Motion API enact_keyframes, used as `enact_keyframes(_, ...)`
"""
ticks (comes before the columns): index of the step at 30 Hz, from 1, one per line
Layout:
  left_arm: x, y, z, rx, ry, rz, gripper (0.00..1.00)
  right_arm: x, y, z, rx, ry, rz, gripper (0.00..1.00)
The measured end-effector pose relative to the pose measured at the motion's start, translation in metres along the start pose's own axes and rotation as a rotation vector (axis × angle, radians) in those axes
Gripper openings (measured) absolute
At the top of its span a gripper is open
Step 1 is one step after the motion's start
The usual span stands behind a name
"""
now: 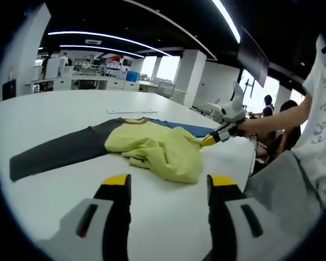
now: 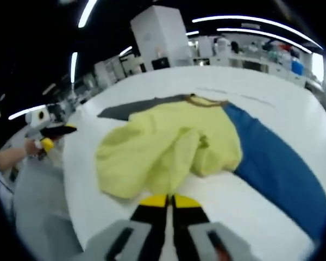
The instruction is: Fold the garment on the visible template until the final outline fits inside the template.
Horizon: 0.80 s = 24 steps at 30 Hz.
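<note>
The garment [image 1: 162, 148] lies bunched on the white table [image 1: 54, 109]. Its yellow body is crumpled in the middle, a dark grey sleeve [image 1: 54, 153] stretches left and a blue sleeve [image 1: 187, 128] runs behind. My left gripper [image 1: 169, 182] hovers open over bare table, short of the cloth's near edge. The right gripper [image 1: 207, 140] reaches in from the right, its tip at the yellow edge. In the right gripper view the garment [image 2: 168, 147] spreads ahead with the blue sleeve [image 2: 277, 168] to the right, and my right gripper [image 2: 170, 201] is shut at the yellow hem. The left gripper [image 2: 57, 136] shows far left.
A person in a white shirt [image 1: 320, 125] and grey trousers stands at the table's right edge [image 1: 244, 163]. Other people [image 1: 280, 117] sit behind. A thin paper strip [image 1: 127, 110] lies beyond the garment. Office desks [image 1: 87, 81] line the back.
</note>
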<state>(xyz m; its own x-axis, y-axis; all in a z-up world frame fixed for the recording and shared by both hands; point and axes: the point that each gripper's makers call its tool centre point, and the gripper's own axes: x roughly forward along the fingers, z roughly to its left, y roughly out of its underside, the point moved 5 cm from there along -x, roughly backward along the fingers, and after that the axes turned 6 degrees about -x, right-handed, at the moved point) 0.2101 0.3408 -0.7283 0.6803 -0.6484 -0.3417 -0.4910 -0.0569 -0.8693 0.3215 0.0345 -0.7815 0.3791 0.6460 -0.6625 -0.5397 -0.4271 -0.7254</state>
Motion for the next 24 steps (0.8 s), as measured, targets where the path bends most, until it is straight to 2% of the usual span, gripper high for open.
enact_keyframes(6, 0.003, 0.001, -0.001, 0.003, 0.010, 0.014, 0.51, -0.022, 0.016, 0.001, 0.047, 0.015, -0.018, 0.00)
enact_keyframes(12, 0.009, -0.003, -0.001, 0.009, 0.020, 0.024, 0.50, -0.043, 0.030, 0.014, 0.106, 0.024, -0.042, 0.00)
enact_keyframes(16, 0.015, -0.005, 0.005, -0.006, 0.017, 0.029, 0.48, -0.051, 0.038, 0.025, 0.165, 0.016, -0.049, 0.00)
enact_keyframes(24, 0.033, -0.004, 0.029, -0.060, -0.013, 0.021, 0.40, -0.061, 0.052, 0.038, 0.187, 0.021, -0.046, 0.00)
